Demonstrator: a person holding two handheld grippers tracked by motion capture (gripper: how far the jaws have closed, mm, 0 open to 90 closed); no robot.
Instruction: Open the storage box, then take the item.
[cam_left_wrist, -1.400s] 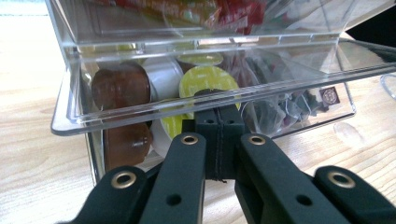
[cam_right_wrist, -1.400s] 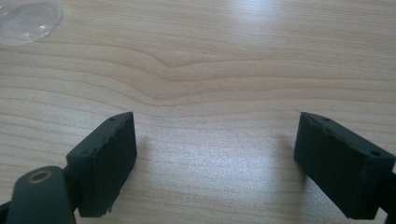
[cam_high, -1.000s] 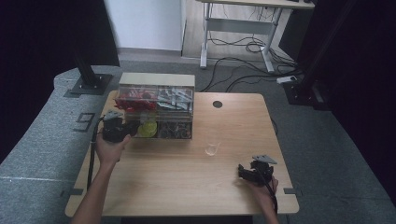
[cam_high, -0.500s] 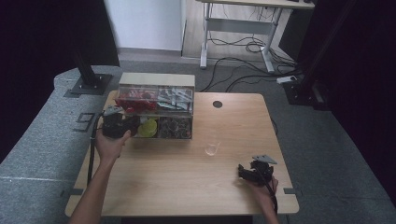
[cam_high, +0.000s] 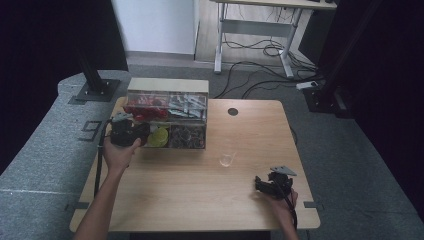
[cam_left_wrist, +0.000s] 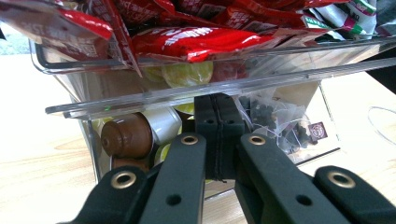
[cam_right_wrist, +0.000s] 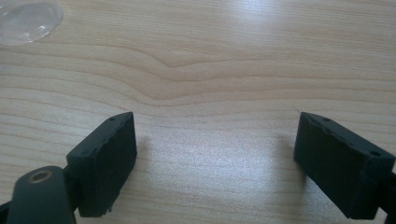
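A clear plastic organizer (cam_high: 166, 118) stands at the back left of the wooden table (cam_high: 190, 195). Its upper tray holds red packets (cam_left_wrist: 201, 41). The lower part holds coffee capsules, one of them brown (cam_left_wrist: 127, 136), and dark sachets (cam_left_wrist: 279, 122). My left gripper (cam_high: 128, 133) is at the organizer's left front, jaws shut flat together (cam_left_wrist: 215, 112) with nothing between them, tips right at the capsule compartment under the tray's clear rim. My right gripper (cam_high: 272, 184) rests low at the table's front right, jaws wide open (cam_right_wrist: 217, 135) over bare wood.
A small clear plastic cup (cam_high: 227, 160) sits on the table between the organizer and my right gripper, and lies at the top left (cam_right_wrist: 28, 19) in the right gripper view. A round cable hole (cam_high: 233, 111) is at the table's back. Desk legs and cables lie beyond.
My left hand has edged slightly right, closer to the organizer's lower compartment. The right hand and its gripper have stayed where they were.
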